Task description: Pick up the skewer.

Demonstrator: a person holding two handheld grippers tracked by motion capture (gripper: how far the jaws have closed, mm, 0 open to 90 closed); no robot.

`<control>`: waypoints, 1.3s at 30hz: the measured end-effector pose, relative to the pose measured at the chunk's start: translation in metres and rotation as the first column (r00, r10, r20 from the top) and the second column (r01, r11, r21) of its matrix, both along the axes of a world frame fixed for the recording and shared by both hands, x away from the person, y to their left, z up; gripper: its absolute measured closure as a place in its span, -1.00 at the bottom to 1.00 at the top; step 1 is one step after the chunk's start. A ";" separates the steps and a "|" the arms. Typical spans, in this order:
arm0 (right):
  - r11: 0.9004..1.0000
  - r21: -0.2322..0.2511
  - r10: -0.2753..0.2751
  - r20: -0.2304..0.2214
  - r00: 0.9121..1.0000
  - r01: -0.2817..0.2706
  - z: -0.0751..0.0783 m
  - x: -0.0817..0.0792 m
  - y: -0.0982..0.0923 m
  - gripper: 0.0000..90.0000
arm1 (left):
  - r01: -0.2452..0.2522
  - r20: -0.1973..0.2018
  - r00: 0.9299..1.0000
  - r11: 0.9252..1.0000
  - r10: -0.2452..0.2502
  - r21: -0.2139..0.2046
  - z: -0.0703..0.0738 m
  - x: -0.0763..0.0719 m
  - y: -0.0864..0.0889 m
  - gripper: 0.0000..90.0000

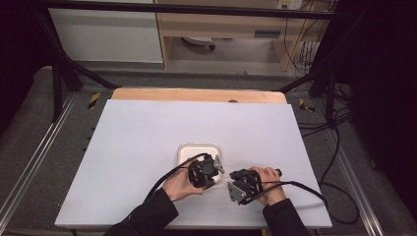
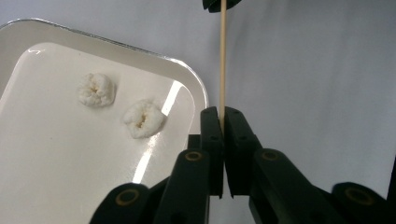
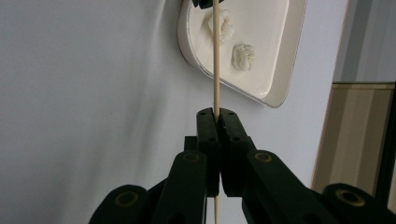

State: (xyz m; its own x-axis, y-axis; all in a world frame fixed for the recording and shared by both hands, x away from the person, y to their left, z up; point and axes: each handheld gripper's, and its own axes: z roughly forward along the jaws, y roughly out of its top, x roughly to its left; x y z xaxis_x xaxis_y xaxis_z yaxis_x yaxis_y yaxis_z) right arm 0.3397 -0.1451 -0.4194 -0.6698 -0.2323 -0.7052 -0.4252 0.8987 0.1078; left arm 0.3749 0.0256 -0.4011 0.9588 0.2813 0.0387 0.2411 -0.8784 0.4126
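Two grippers share one thin wooden skewer (image 2: 223,60), each clamped on an end of it with its jaws pressed together around the stick. In the left gripper view the skewer runs straight up from the left gripper (image 2: 223,114) to the other gripper's black tip at the top edge, which is cut off there. The right gripper view shows the same line: the stick rises from the right gripper (image 3: 216,113), crosses in front of the white tray (image 3: 275,70), and also pokes out below the jaws. Seen from the high view, the skewer's long axis lies level between the hands, just beside the tray's near right corner, but the stick itself is too fine to make out there. Two white lumps (image 2: 96,89) lie on the tray; one is partly hidden behind the skewer in the right gripper view.
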 end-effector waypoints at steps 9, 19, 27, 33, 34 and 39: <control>1.000 0.011 -0.007 0.000 1.000 0.007 0.001 -0.002 0.000 0.97 | 0.005 0.023 1.000 1.000 -0.006 0.001 0.000 -0.003 0.000 0.97; 0.953 0.225 -0.177 -0.124 0.976 0.201 0.011 0.004 -0.009 0.25 | -0.029 0.058 0.998 0.999 0.029 -0.015 0.002 -0.004 0.018 0.97; 0.819 0.401 -0.294 -0.321 0.900 0.410 0.016 0.013 -0.025 -0.23 | -0.077 0.070 0.994 0.996 0.080 -0.043 0.005 -0.005 0.045 0.97; 0.719 0.410 -0.382 -0.442 0.812 0.561 0.013 0.017 -0.034 -0.49 | -0.114 0.073 0.990 0.989 0.121 -0.090 0.006 -0.007 0.065 0.96; 0.706 0.409 -0.392 -0.456 0.799 0.579 0.011 0.018 -0.036 -0.50 | -0.122 0.073 0.989 0.988 0.129 -0.099 0.006 -0.007 0.068 0.97; 0.640 0.413 -0.411 -0.528 0.743 0.648 0.005 0.019 -0.042 -0.67 | -0.165 0.075 0.981 0.973 0.178 -0.159 0.005 -0.011 0.085 0.96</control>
State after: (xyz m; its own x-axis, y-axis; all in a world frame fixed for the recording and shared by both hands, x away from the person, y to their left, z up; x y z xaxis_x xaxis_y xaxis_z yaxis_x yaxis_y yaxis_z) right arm 0.3591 -0.1875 -0.4139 -0.7669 0.5842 -0.2655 0.2842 0.6802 0.6757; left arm 0.3643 0.1108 -0.3966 0.8905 0.4503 0.0654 0.3392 -0.7528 0.5642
